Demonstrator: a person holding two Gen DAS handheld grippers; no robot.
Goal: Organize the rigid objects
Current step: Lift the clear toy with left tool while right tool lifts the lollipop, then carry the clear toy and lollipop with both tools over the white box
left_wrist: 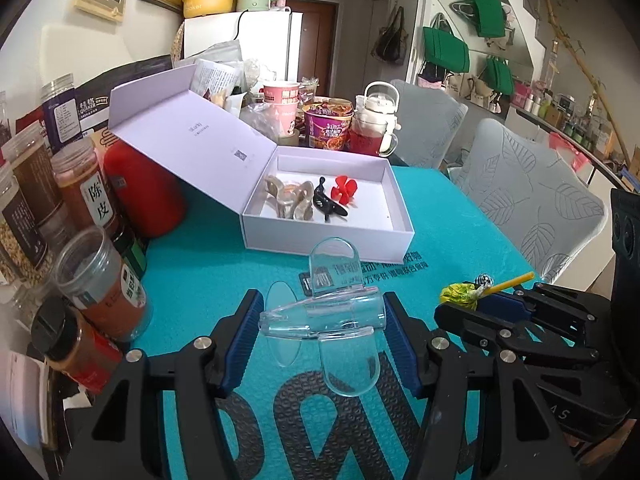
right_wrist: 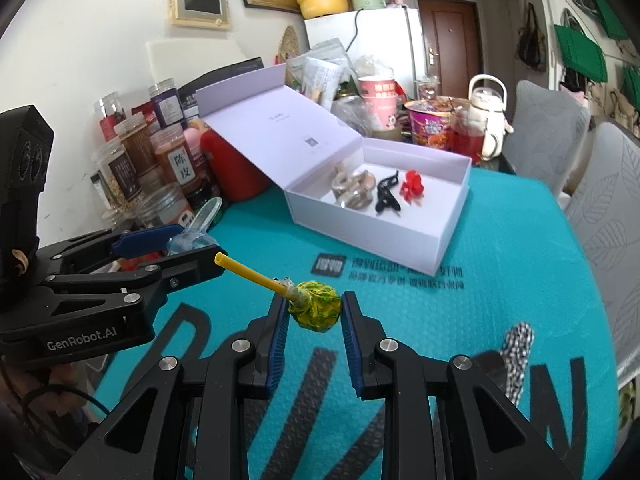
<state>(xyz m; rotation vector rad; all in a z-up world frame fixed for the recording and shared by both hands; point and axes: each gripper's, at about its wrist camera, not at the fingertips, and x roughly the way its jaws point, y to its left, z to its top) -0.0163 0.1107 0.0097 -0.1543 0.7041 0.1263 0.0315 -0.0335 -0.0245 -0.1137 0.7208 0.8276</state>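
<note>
- Open teal mat (left_wrist: 208, 264) between both grippers and the white box (left_wrist: 332, 240); nothing lying across that stretch.
- Box open on top, right half of its floor bare beside the red piece (left_wrist: 345, 190).
- Raised lid (left_wrist: 192, 140) walling off the box's left side.
- Jars (left_wrist: 104, 284) and red canister (left_wrist: 144, 192) crowding the mat's left edge.
- Cups and kettle (left_wrist: 378, 116) packed close behind the box.

wrist views, facing white box (left_wrist: 328, 216), shared
</note>
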